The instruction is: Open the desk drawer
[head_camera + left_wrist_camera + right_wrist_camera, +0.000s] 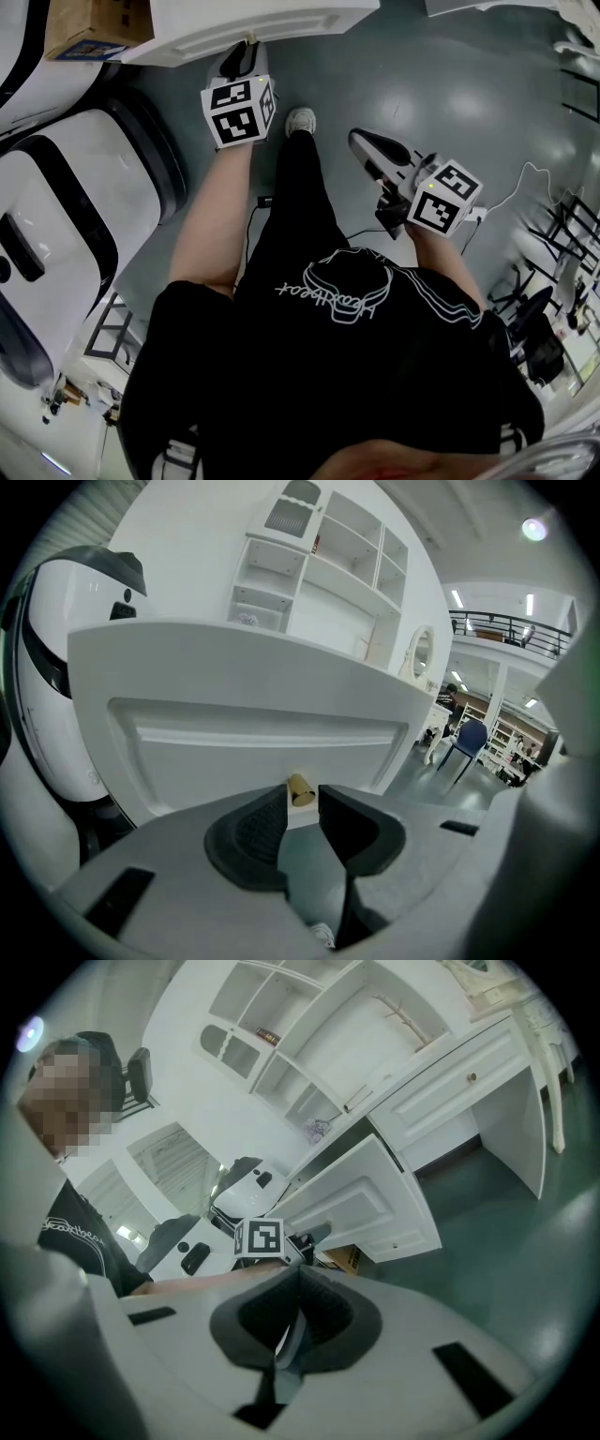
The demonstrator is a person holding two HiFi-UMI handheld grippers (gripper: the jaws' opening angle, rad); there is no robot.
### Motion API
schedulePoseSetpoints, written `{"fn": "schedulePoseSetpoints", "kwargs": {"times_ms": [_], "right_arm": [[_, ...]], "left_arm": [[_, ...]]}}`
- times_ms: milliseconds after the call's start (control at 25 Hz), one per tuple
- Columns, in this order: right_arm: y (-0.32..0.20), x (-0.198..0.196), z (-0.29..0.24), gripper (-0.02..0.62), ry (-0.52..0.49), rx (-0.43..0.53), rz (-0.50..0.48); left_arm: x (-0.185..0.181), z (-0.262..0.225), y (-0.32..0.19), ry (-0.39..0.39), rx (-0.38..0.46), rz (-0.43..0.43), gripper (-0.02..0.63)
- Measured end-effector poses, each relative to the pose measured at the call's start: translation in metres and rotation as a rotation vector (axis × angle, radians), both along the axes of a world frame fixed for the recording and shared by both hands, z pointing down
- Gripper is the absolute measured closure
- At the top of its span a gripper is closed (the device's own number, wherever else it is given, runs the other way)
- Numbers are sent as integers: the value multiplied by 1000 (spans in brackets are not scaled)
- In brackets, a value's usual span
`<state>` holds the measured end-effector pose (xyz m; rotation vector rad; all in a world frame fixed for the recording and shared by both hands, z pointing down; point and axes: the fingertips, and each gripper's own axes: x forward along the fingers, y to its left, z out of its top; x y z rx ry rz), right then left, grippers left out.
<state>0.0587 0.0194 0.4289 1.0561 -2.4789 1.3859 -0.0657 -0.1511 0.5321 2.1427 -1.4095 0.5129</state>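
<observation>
Left gripper [303,810]: jaws slightly spread, flanking the brass knob [300,788] of the white drawer [253,733] at lower centre of its view, with no pad pressing on the knob. In the head view the drawer front sits at the top edge. Right gripper [298,1275]: jaws pressed together, empty, over the floor [469,84], well apart from the drawer.

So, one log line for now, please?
white panelled desk drawer: pulled out | left gripper: open, small brass knob at tips | right gripper: shut, empty
</observation>
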Motion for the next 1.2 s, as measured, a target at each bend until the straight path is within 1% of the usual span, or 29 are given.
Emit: {"fn": "schedulePoseSetpoints", "kwargs": {"times_ms": [40,120,240,320,440,520,680,760,840,920,1040,1120,1200], "right_arm": [[2,1,-3,591,1,10,-2],[4,0,-12,591,-2,39,-12],[0,-5,-26,591,7,102,-41],[-2,-9,-38,591,14,137,-53],[-6,-17,-62,591,14,197,-62],[-7,-21,-82,591,16,249,-73],[14,-25,-130,592,25,350,-150],[26,-26,-154,592,28,395,-167],[36,-26,-178,592,10,439,-163],[43,-25,-201,592,-17,486,-161],[52,-21,-234,591,-32,562,-160],[56,-21,-254,592,-41,614,-149],[64,-24,-269,592,-45,657,-132]], "left_arm": [[0,-3,3,10,6,4,509],[-2,-15,10,30,26,18,464],[-9,-37,17,66,53,45,440],[-11,-51,27,92,54,84,431],[-13,-80,48,124,54,173,431],[-10,-109,64,148,83,241,431],[6,-197,111,198,199,371,433],[12,-234,138,225,216,413,434],[16,-264,162,229,224,437,437],[18,-290,184,225,247,453,444],[25,-328,209,246,296,483,503],[25,-346,218,257,308,477,532],[20,-358,226,282,301,460,571]]}}
